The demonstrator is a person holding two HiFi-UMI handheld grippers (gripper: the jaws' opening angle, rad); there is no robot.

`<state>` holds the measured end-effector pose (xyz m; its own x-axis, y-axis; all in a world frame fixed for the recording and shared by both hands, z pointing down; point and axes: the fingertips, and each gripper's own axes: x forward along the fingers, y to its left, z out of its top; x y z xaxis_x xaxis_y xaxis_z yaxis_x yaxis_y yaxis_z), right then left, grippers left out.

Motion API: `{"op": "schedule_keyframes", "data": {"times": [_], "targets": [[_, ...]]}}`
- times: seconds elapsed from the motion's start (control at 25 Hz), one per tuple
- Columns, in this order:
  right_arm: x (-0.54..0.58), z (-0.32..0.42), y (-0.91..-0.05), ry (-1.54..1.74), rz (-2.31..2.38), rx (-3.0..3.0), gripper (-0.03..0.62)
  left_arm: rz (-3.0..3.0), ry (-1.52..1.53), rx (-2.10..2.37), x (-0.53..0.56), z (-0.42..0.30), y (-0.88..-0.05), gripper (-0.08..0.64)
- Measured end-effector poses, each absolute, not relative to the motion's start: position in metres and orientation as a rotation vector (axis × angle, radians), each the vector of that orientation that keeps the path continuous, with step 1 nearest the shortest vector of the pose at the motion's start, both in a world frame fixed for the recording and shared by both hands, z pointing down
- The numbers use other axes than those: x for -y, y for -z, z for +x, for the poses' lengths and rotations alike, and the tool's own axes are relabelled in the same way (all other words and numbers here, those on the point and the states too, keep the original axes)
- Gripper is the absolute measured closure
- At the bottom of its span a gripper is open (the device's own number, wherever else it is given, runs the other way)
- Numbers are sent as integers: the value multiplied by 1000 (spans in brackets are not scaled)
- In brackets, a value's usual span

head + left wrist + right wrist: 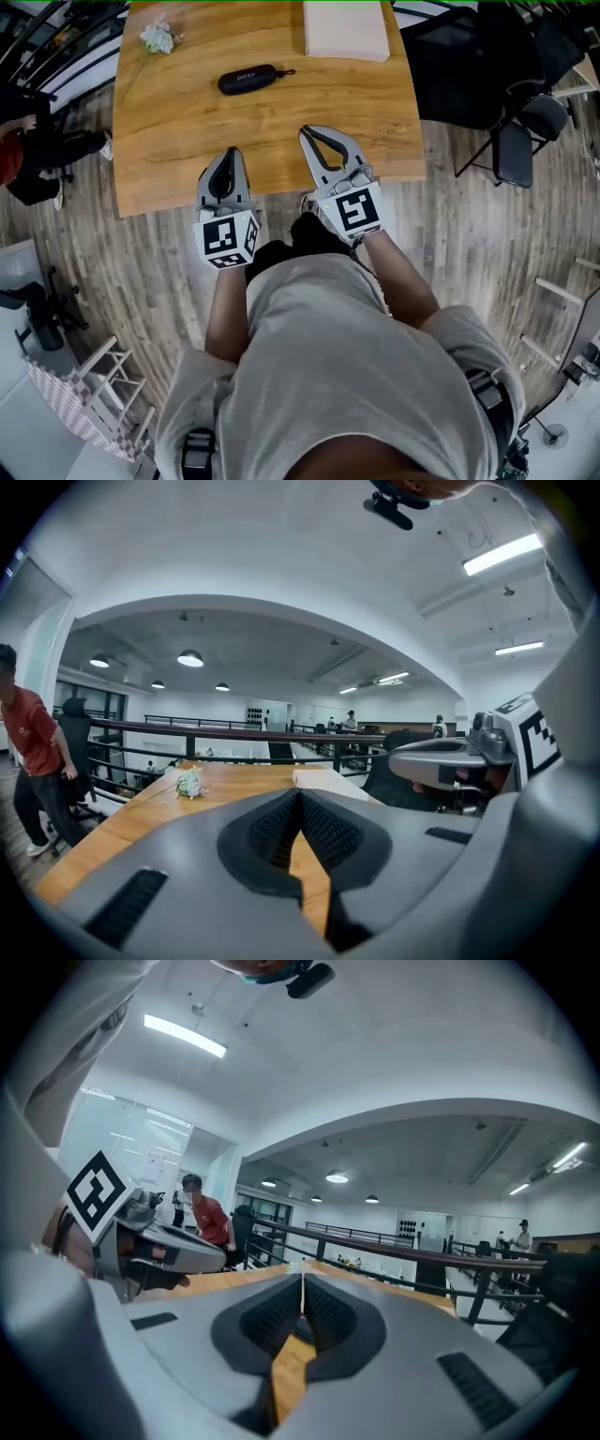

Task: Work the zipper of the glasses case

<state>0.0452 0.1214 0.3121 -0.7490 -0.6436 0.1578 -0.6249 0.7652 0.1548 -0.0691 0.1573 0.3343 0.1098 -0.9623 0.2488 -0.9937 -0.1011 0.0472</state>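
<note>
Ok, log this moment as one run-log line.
phase: pre-contact | left gripper: shut, empty | right gripper: shut, empty | glasses case: lying on wooden table, beyond both grippers, untouched

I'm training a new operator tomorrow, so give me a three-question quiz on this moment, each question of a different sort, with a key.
1. True or false: the left tool is shut on the glasses case.
2. Multiple choice: in the head view, what lies near the far left corner of the table? A) a white flower bunch B) a mug C) scissors
3. Fill in: the jaws of the right tool are ____.

Key: 1 false, the left tool is shut but empty, and the case lies untouched farther up the table; 2 A; 3 shut.
</note>
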Motion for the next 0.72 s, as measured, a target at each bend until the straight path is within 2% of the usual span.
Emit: {"op": "schedule_keyframes", "data": {"times": [0.72], "targets": [[-24, -21, -436, 241, 750, 2485, 565, 2033, -376, 1832, -61, -123, -452, 538]]}}
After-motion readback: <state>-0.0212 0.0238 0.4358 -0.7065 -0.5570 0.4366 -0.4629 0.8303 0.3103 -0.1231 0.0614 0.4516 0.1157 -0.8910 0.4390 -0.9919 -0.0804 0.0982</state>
